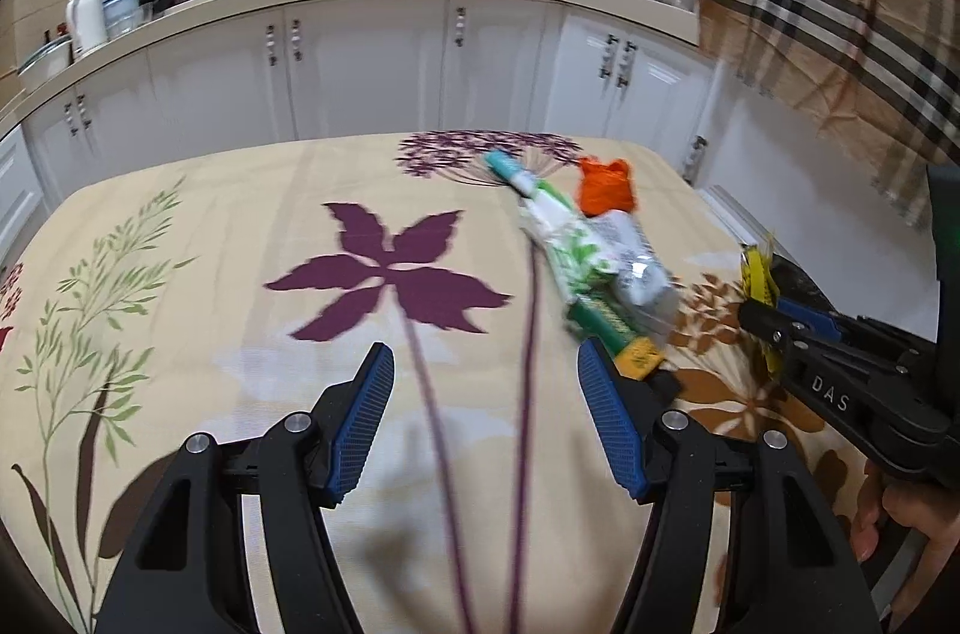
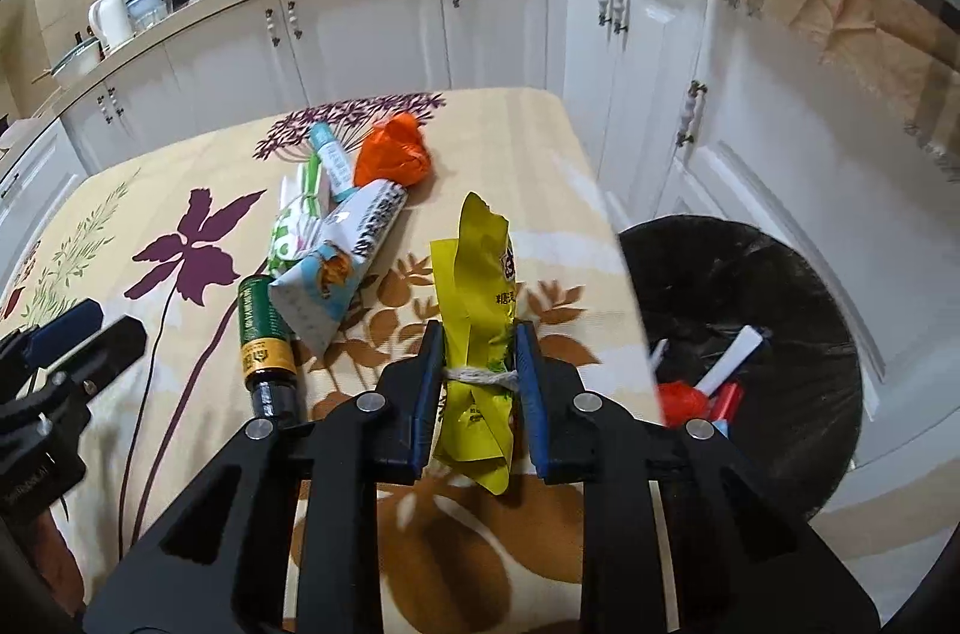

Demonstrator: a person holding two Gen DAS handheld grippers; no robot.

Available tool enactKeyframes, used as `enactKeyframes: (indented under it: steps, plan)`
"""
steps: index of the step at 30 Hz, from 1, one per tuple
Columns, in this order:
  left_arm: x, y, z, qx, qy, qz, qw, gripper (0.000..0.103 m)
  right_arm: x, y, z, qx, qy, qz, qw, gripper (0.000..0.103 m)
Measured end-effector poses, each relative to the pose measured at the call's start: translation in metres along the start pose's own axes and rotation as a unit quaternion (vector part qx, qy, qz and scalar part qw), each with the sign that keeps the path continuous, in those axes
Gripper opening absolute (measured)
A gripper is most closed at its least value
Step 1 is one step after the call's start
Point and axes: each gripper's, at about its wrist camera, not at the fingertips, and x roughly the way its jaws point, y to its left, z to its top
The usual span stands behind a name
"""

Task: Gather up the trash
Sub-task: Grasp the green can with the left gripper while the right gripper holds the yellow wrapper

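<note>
Item: yellow wrapper (image 2: pixel 477 334), crinkled foil-like film tied at the waist with white string (image 2: pixel 480 379). Your right tool (image 2: pixel 478 382) grips it at that knot, above the bench (image 2: pixel 540 136); it looks light, limp and slippery, so keep hold at the string. Your left tool (image 1: pixel 486 418) stands open, empty. Black-lined bin (image 2: pixel 798 274) sits just right. Remaining: green bottle (image 2: pixel 264 334), orange bag (image 2: pixel 393 154), soft packets, labels blurred.

We see the bottle (image 2: pixel 266 341) at centre left on the worktop (image 2: pixel 180 190), the carton (image 2: pixel 336 262) right of it, the wrapper (image 2: pixel 480 328) mid-frame, the bin (image 2: pixel 744 328) at right.
</note>
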Motion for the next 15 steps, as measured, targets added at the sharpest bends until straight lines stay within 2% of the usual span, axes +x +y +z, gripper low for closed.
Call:
enactKeyframes:
  steps: [10,15]
  plan:
    - [0.02,-0.046,0.001,0.026,0.027,-0.016,0.9992,0.063,-0.015,-0.04,-0.009,0.027,-0.018,-0.008,0.999,0.024]
    - [0.039,-0.056,0.003,0.034,0.053,-0.003,0.998,0.063,-0.018,-0.055,-0.013,0.042,-0.023,-0.004,0.999,0.024]
